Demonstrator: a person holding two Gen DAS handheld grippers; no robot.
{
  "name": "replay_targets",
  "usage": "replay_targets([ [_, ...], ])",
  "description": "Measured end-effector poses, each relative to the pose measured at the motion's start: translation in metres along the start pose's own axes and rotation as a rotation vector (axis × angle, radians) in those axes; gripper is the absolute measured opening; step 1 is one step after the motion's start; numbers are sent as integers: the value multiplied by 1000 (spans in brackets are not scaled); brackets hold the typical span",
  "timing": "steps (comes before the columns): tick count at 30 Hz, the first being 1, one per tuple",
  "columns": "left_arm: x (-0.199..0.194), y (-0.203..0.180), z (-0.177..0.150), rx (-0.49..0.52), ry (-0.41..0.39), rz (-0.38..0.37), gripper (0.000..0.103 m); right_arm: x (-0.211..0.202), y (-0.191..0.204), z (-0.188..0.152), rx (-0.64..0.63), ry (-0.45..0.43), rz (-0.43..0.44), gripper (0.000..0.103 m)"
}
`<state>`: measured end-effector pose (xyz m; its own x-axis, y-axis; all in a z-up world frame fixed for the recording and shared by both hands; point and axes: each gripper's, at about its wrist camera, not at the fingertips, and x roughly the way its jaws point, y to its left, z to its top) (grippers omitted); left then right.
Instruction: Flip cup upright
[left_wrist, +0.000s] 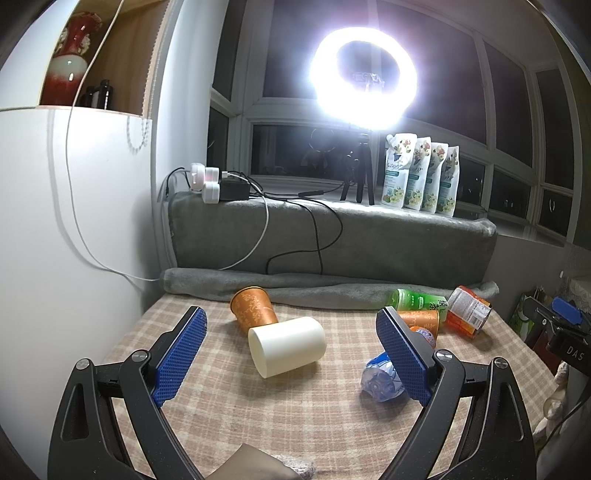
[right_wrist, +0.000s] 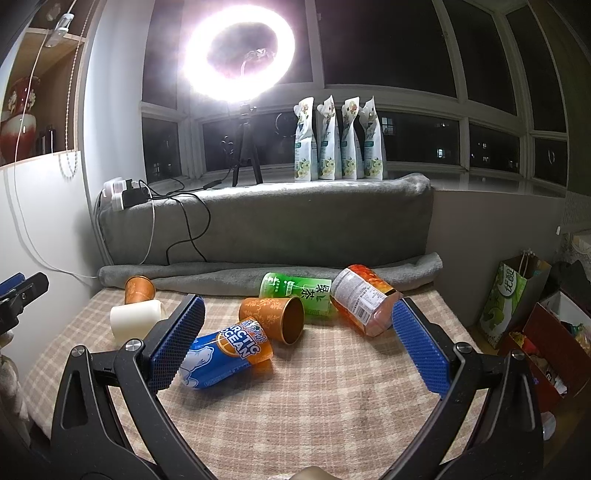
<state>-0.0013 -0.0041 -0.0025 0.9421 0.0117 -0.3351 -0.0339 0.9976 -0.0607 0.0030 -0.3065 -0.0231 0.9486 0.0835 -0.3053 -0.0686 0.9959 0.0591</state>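
A cream cup (left_wrist: 287, 346) lies on its side on the checked cloth (left_wrist: 295, 417), with an orange patterned cup (left_wrist: 253, 306) lying just behind it. My left gripper (left_wrist: 291, 325) is open, its blue pads either side of the cream cup and short of it. In the right wrist view a second orange cup (right_wrist: 275, 317) lies on its side, mouth toward me. My right gripper (right_wrist: 299, 314) is open and empty, with that cup between its fingertips. The cream cup (right_wrist: 136, 318) and first orange cup (right_wrist: 138, 288) show at the left.
A blue Arctic Ocean bottle (right_wrist: 225, 354), a green tea bottle (right_wrist: 299, 293) and an orange jar (right_wrist: 365, 299) lie on the cloth. A rolled grey blanket (right_wrist: 258, 275) bounds the back. A ring light (right_wrist: 240, 55), pouches (right_wrist: 340, 140) and cables sit on the sill. Bags (right_wrist: 506, 302) stand at the right.
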Motion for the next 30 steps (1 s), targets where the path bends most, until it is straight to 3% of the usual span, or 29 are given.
replay_targets([
  [20,1,2,-2,-9,2,2,93,9,16,2,-34,19,14,103],
  [30,4,19,-10,-34,36,23,93,38,36,15,-65,68,102,103],
])
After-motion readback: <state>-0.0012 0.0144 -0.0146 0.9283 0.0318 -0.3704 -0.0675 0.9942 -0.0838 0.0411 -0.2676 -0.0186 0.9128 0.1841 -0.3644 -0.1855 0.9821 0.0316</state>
